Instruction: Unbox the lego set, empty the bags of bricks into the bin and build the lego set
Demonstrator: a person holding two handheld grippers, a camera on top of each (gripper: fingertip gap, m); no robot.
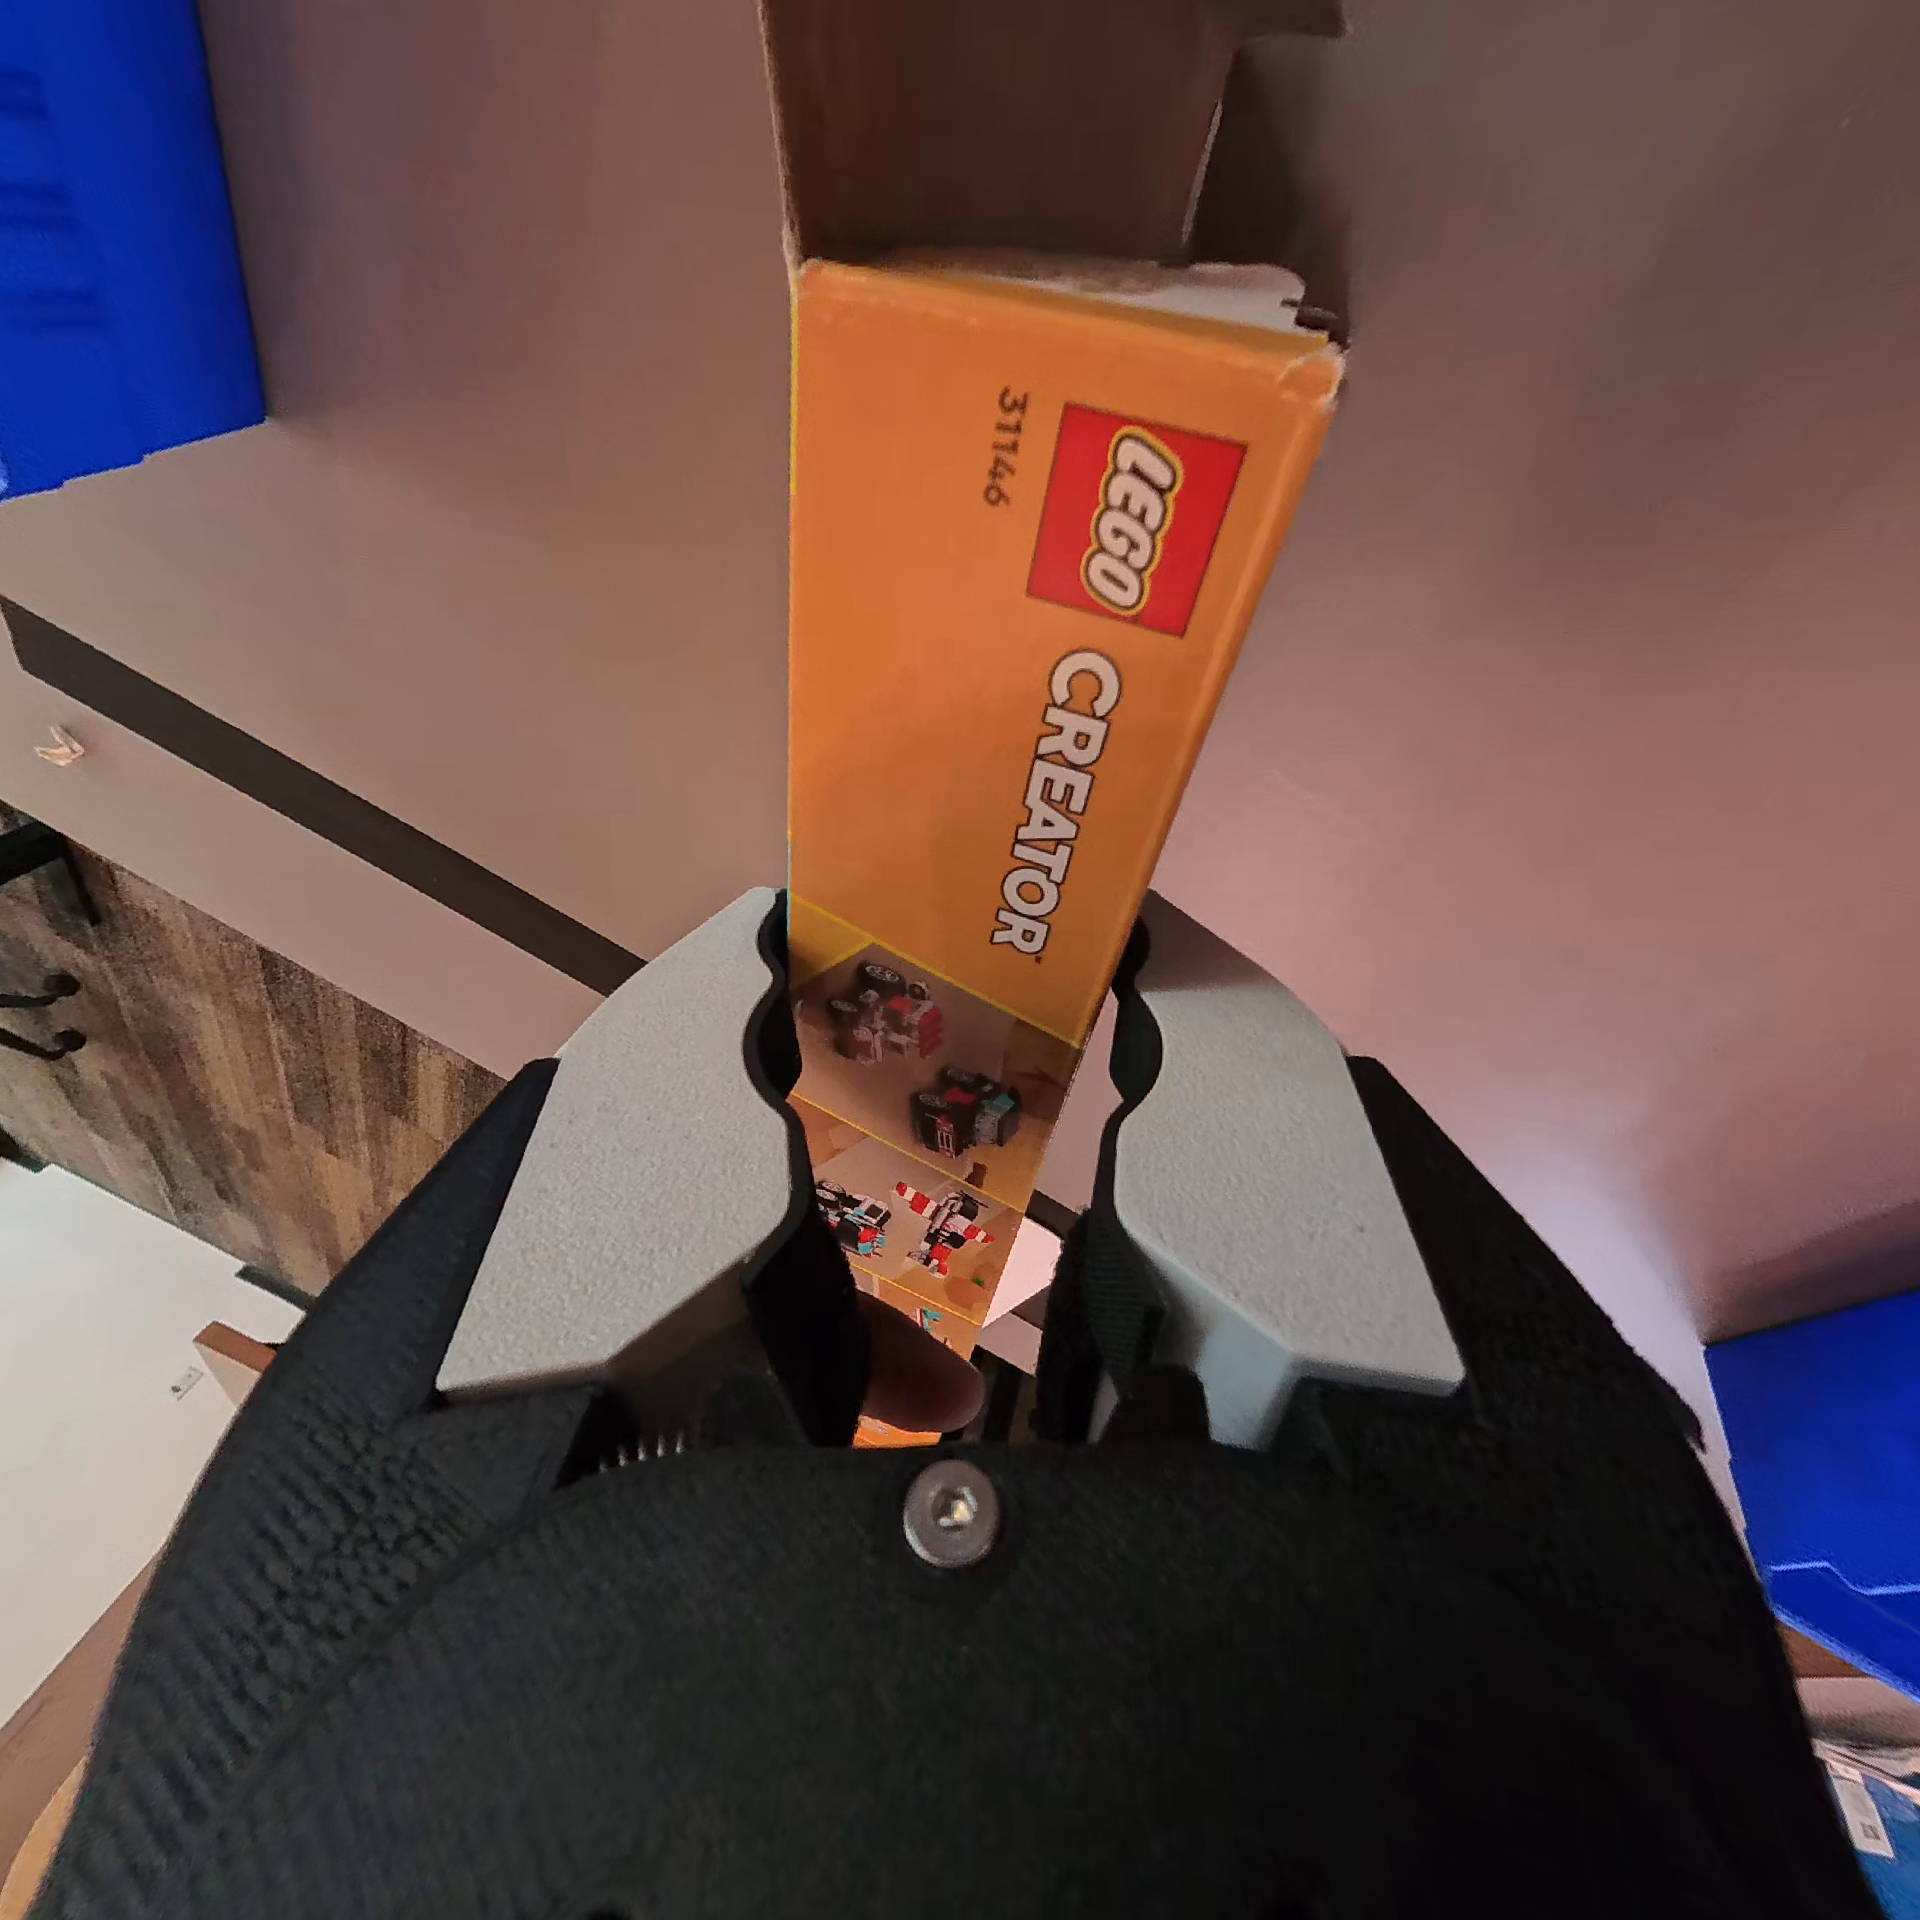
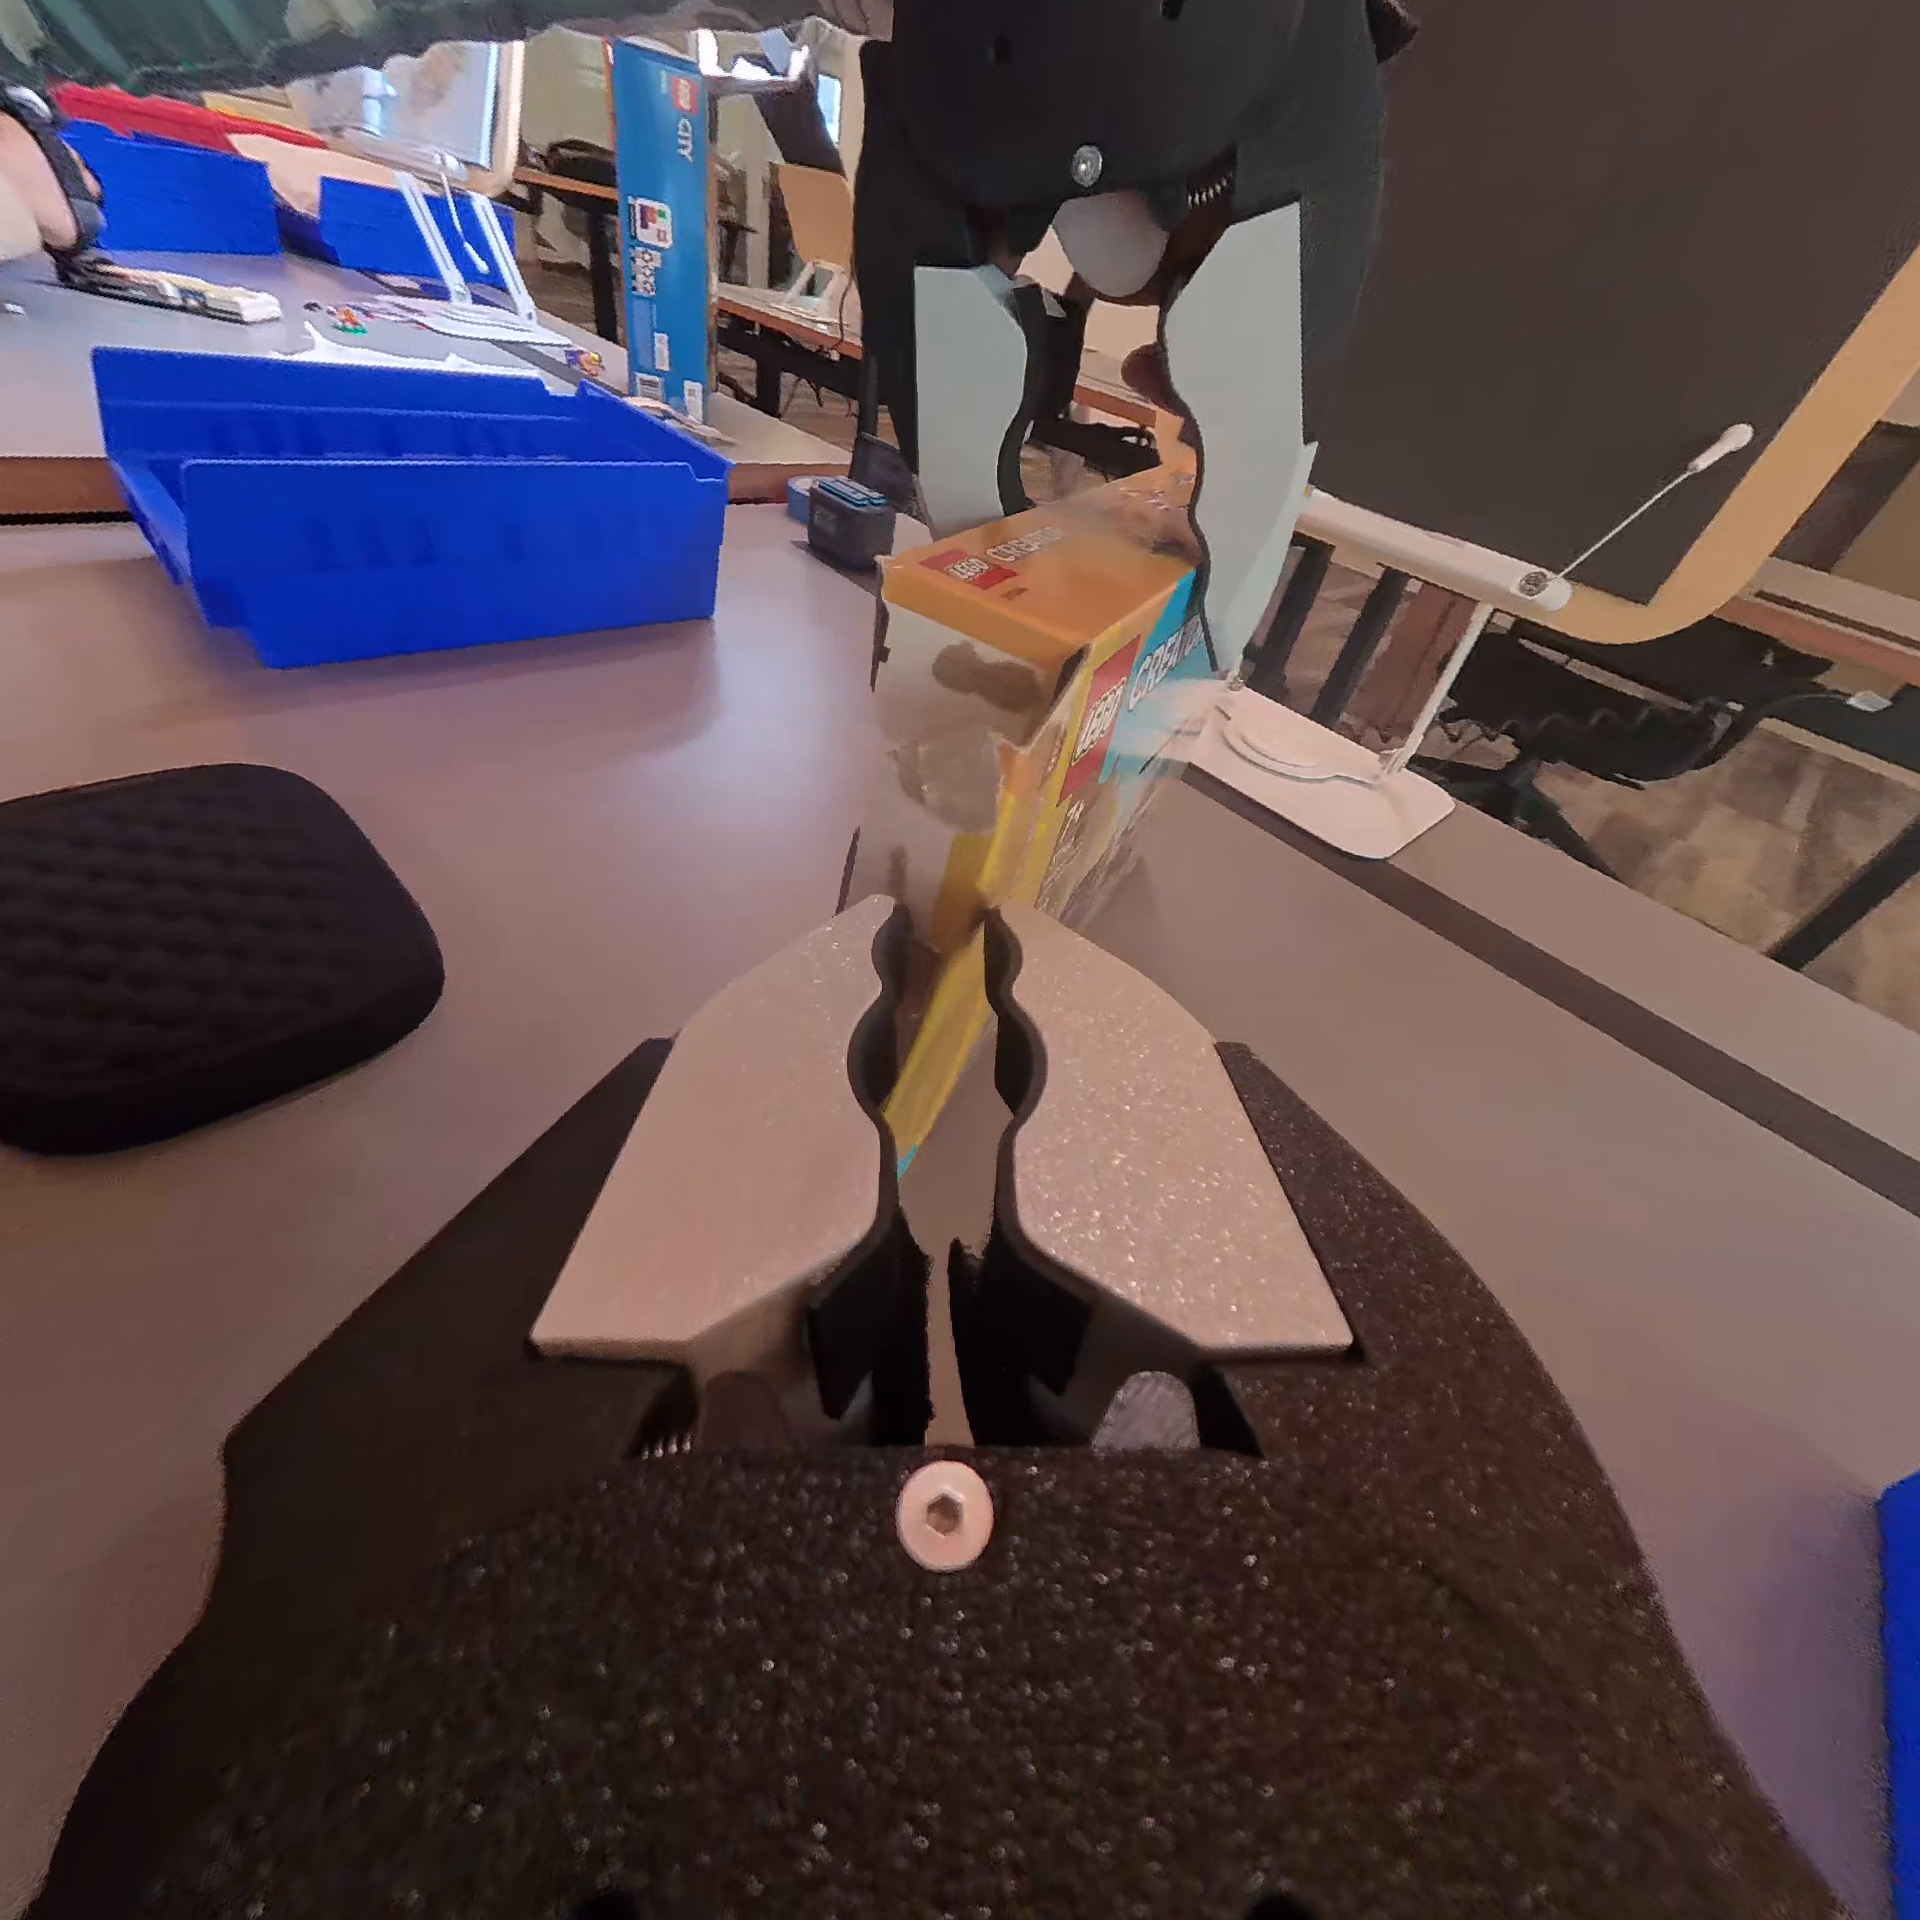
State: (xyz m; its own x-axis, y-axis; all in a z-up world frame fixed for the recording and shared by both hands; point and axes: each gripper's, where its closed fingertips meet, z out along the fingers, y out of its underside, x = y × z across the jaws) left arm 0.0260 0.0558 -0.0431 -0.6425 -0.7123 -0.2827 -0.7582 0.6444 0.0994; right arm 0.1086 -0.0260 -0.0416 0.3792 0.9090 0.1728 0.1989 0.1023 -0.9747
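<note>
Grey table [image 2: 582,790] in a workroom: the left gripper [image 1: 951,997] clamps the narrow orange side of the lego box [image 1: 1039,623], lifted above the tabletop. The right gripper [image 2: 940,935] pinches the box's torn-open end flap [image 2: 935,1018]. A blue bin [image 2: 416,520] sits well apart at left.

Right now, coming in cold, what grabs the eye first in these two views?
The orange lego box, held in the air between both grippers: the left gripper clamps its narrow side, and the right gripper pinches its opened end flap. Behind, an open blue bin sits on the grey table, left of the box.
</note>
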